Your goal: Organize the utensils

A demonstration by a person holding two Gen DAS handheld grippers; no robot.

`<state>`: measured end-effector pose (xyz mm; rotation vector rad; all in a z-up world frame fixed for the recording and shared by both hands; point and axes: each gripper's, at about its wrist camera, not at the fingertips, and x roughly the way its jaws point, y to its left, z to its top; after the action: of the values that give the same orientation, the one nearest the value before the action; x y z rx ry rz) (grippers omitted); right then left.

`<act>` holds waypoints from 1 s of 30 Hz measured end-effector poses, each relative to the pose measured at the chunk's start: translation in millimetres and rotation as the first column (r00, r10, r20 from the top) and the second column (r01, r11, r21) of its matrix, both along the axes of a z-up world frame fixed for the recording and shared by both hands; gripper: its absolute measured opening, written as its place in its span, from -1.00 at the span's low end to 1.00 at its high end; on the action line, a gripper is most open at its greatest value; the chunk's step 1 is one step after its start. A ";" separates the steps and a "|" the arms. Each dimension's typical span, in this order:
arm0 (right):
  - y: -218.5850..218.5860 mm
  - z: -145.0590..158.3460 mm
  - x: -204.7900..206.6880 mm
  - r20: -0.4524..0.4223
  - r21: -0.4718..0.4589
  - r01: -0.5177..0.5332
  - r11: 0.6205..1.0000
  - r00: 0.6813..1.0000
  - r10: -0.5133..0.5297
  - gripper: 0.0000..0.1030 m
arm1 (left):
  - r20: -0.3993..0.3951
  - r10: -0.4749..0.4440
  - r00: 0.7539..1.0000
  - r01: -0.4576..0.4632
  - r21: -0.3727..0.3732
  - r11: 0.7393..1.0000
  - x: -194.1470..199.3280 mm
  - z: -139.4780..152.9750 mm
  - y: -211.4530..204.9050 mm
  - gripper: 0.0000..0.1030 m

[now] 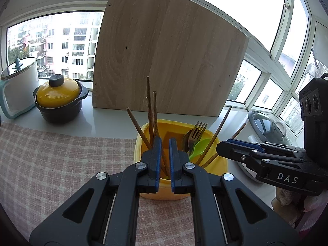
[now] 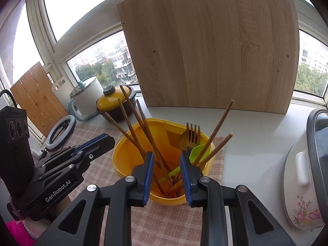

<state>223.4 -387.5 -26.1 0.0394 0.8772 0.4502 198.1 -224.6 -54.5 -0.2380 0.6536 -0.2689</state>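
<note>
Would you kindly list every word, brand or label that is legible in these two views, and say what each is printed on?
"DAS": white letters on the side of the right gripper, seen from the left wrist camera.
"GenRobot.AI": white letters on the side of the left gripper, seen from the right wrist camera.
The black module above the left gripper has a faint embossed line along its top edge, too dim to read.
The rice cooker carries only a floral print, no text.

You see a yellow holder [image 2: 127, 155], brown chopsticks [image 2: 131, 110], a lime-green spoon [image 2: 197, 151], a pink-and-white checked cloth [image 1: 61, 153], and blue pads [image 2: 148, 176] on black hand-held grippers.
</note>
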 end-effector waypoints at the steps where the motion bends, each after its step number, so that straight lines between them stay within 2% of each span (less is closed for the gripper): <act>1: 0.1 1.2 -2.0 0.003 -0.001 0.002 1.000 1.000 -0.002 -0.48 | 0.000 -0.003 1.000 0.003 0.003 1.000 -2.2 0.9 0.6 -0.92; 13: -0.3 24.1 -38.7 0.075 -0.006 0.032 0.999 0.997 -0.032 -0.39 | 0.022 -0.037 0.999 0.036 0.043 0.998 -42.8 19.9 6.9 -0.90; 14: -1.1 26.8 -42.5 0.084 -0.006 0.037 0.999 0.996 -0.036 -0.31 | 0.026 -0.040 0.999 0.039 0.050 0.998 -46.9 22.5 7.0 -0.79; 15: -1.4 30.1 -46.5 0.095 -0.005 0.042 0.999 0.995 -0.042 -0.25 | 0.031 -0.045 0.999 0.043 0.059 0.997 -51.2 25.4 6.9 -0.58; 16: -1.6 33.1 -50.8 0.106 -0.006 0.049 0.999 0.993 -0.048 -0.11 | 0.040 -0.051 0.998 0.048 0.065 0.997 -56.4 28.6 7.3 -0.48; 17: -2.4 35.9 -54.5 0.118 -0.007 0.056 0.998 0.991 -0.055 -0.02 | 0.051 -0.053 0.997 0.049 0.070 0.996 -61.8 32.0 8.0 -0.29; 19: -3.7 42.2 -62.6 0.142 -0.008 0.065 0.998 0.988 -0.064 0.03 | 0.068 -0.051 0.996 0.046 0.079 0.996 -71.2 38.1 9.6 -0.10; 21: -4.9 48.2 -70.0 0.163 -0.011 0.081 0.997 0.983 -0.078 0.17 | 0.074 -0.051 0.996 0.044 0.085 0.995 -79.7 43.7 11.2 0.21; 23: -7.1 53.7 -77.3 0.187 -0.007 0.095 0.995 0.978 -0.092 0.40 | 0.079 -0.049 0.996 0.042 0.092 0.995 -88.1 48.5 12.8 0.45; 24: -8.8 56.5 -81.5 0.200 -0.005 0.104 0.995 0.975 -0.101 0.45 | 0.082 -0.049 0.995 0.041 0.096 0.995 -91.9 50.6 13.5 0.55; 26: -11.4 61.2 -88.4 0.220 -0.003 0.118 0.993 0.969 -0.114 0.67 | 0.085 -0.048 0.995 0.038 0.111 0.993 -99.6 54.5 14.0 0.60; 28: -13.1 65.2 -94.1 0.236 0.005 0.124 0.992 0.964 -0.122 0.77 | 0.084 -0.042 0.996 0.030 0.131 0.991 -106.0 57.8 13.8 0.63; 30: -14.7 67.5 -99.1 0.244 0.011 0.123 0.992 0.962 -0.122 0.80 | 0.082 -0.029 0.996 0.017 0.145 0.989 -112.4 60.4 14.0 0.78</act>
<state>124.3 -402.2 41.4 0.0330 0.6291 0.3290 85.7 -210.7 5.9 -0.0806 0.5894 -0.2511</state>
